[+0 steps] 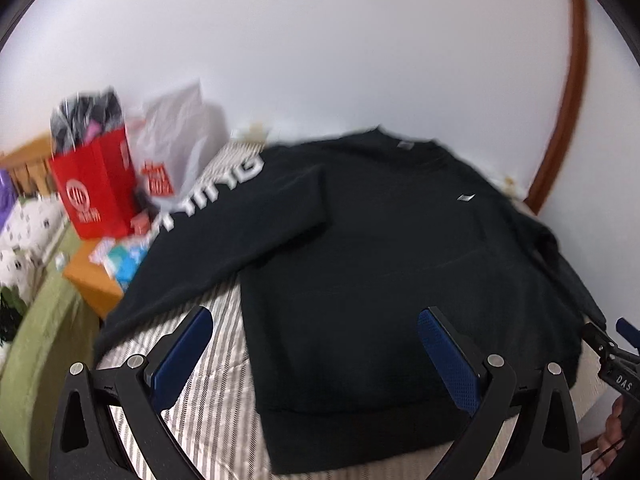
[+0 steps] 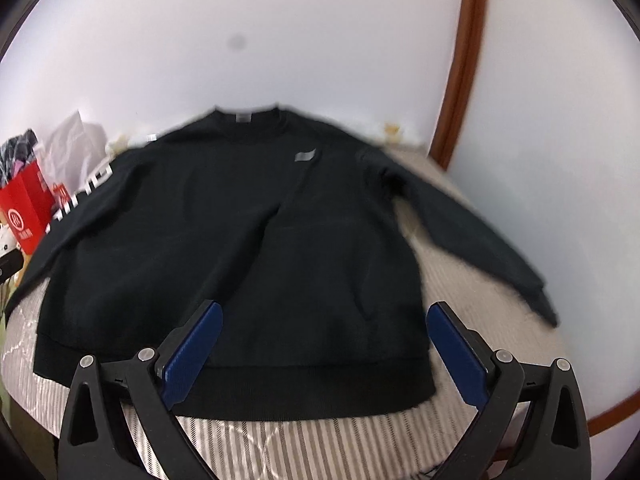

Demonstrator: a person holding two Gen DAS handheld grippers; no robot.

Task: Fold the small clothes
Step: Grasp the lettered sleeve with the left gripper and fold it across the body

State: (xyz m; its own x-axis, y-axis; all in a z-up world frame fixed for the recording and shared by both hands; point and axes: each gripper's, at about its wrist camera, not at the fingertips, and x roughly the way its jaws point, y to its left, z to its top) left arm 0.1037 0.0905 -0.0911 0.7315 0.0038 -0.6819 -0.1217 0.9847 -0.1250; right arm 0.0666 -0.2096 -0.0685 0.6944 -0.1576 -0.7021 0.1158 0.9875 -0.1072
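Sweatshirt [image 2: 224, 240], black, long-sleeved: spread flat, front up, on striped bedding [image 2: 300, 440]; hem nearest both tools, collar farthest, long axis running straight ahead. Left gripper [image 1: 316, 360]: jaws apart, empty, over the hem's left portion, lettered sleeve [image 1: 208, 216] ahead-left. Right gripper [image 2: 324, 356]: jaws apart, empty, over the hem's right portion, plain sleeve [image 2: 472, 236] ahead-right, likely its reach. Red bag [image 1: 94, 192], far ahead-left of the left tool: dark clothing stuffed inside.
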